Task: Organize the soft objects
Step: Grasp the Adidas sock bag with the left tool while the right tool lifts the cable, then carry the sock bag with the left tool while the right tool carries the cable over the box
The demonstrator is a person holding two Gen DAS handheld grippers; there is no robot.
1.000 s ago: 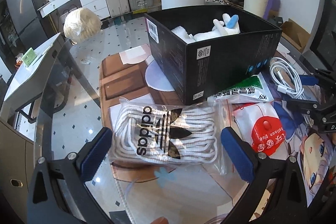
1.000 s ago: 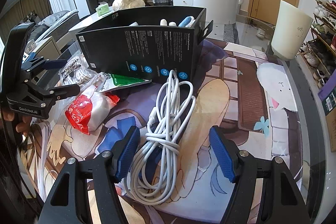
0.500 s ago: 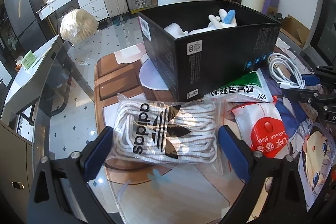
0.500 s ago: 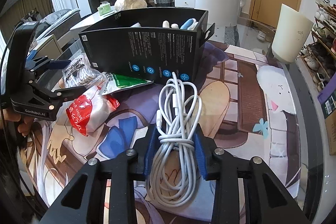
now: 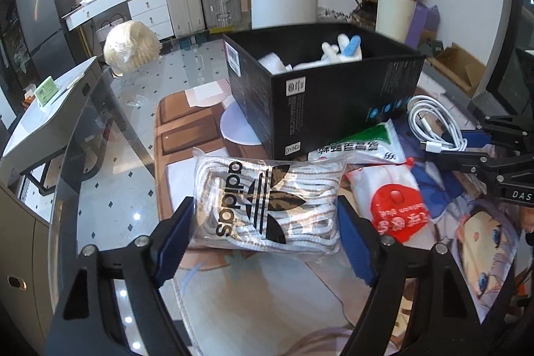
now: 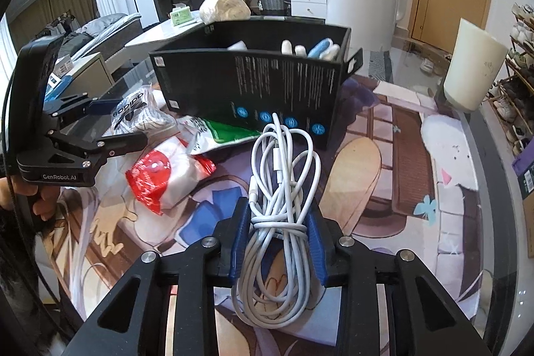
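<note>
Right gripper (image 6: pixel 277 234) clamping down on white cable (image 6: pixel 283 189), pads squeezing coil at its wrapped middle, loops trailing toward box (image 6: pixel 253 82). Left gripper (image 5: pixel 267 237) jaws been closing round lace bag (image 5: pixel 270 206) lying on mat; pads hugging both edges, can't tell if pressing.

Left gripper (image 5: pixel 265 234): jaws have just been closing, blue pads touching the bag's sides. Right gripper (image 6: pixel 277 232): jaws clamped on a bundle, pointing downward.

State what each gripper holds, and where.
Right gripper: shut on the cable at its wrapped middle. Left gripper: closing around the lace bag, grip unclear.
</note>
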